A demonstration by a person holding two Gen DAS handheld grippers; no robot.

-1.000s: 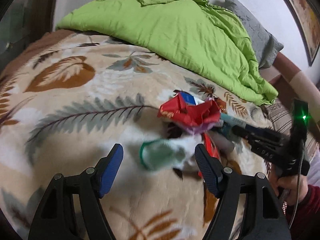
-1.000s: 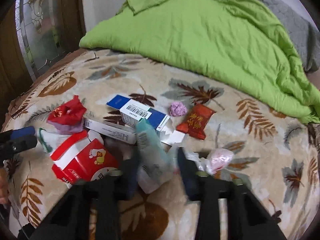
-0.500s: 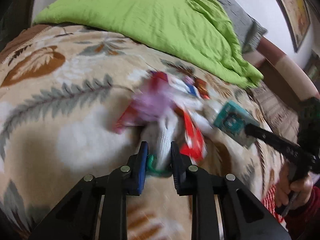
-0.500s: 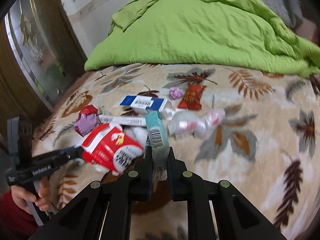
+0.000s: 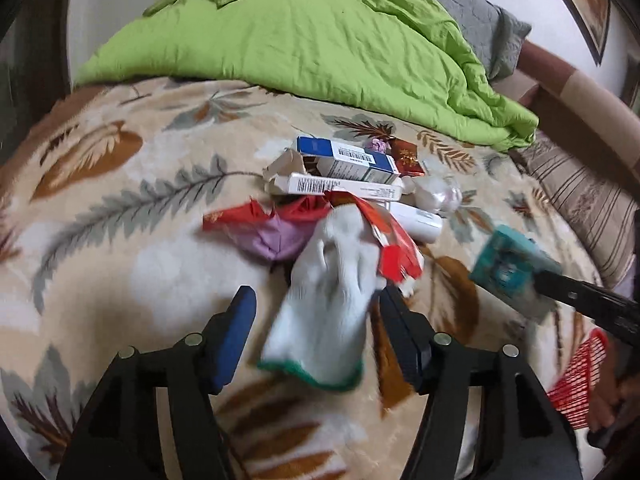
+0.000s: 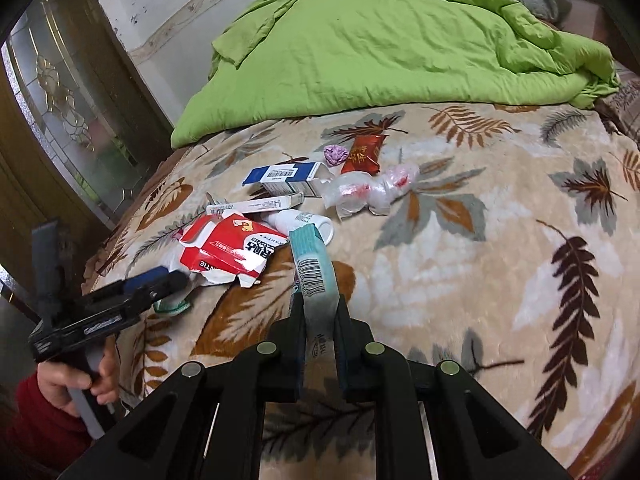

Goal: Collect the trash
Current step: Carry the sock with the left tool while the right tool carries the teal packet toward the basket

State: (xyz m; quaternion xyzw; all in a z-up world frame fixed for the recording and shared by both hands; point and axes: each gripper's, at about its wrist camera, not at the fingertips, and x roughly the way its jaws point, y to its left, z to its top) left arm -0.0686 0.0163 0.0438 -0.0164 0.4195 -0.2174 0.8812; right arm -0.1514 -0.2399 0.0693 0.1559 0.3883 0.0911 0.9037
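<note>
Trash lies in a heap on the leaf-patterned blanket. My left gripper is open, its fingers on either side of a white glove with a green cuff. My right gripper is shut on a teal box and holds it above the blanket; the box also shows in the left wrist view. In the heap are a red and white box, a blue and white box, a long white box, a red and purple wrapper, a white tube, a clear plastic bag and a red packet.
A green duvet is piled at the back of the bed. A red mesh basket shows at the right edge of the left wrist view. A glass-panelled door stands left of the bed. A grey pillow lies behind the duvet.
My left gripper was shut on the white glove half a second ago and has opened; the glove now sits loose between its fingers. My right gripper has lifted the teal box clear of the heap.
</note>
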